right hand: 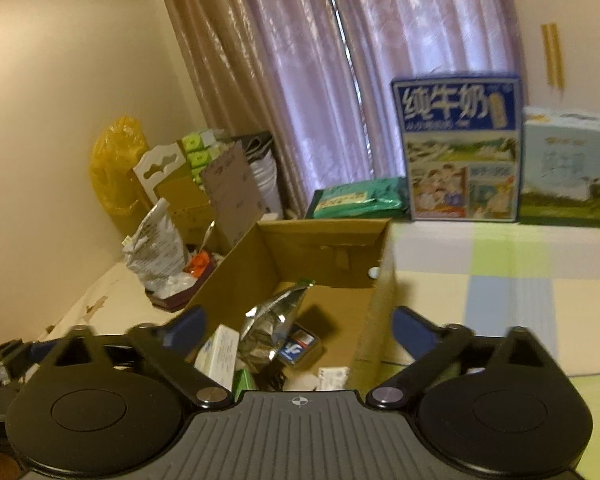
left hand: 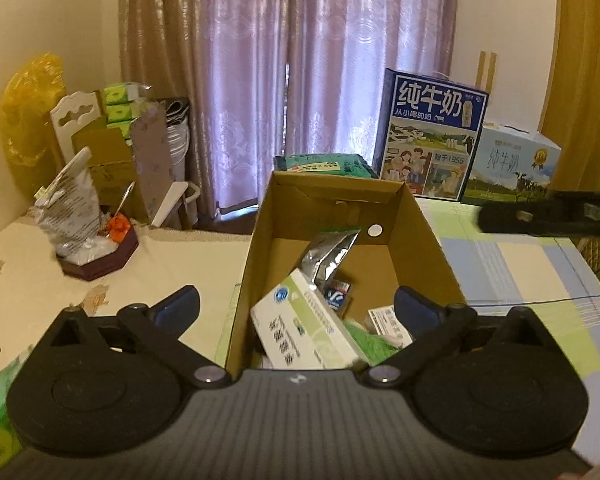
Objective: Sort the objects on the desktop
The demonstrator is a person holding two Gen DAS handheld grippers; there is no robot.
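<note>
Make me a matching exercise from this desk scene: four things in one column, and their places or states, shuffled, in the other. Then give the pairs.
Things:
1. silver foil pouch
2. blue milk carton
3. yellow plastic bag
4. left gripper

Places or states:
A. standing at the table's far edge, before the curtain
B. open, holding nothing
C. leaning inside the cardboard box
D. by the wall, far left

Pairs: 1-C, 2-A, 3-D, 4-B

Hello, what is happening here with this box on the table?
A person is sorting desk items into a cardboard box. Both claws, left and right, hang open and empty above it. Inside lie a white-green medicine box, a silver foil pouch and some smaller packets.
</note>
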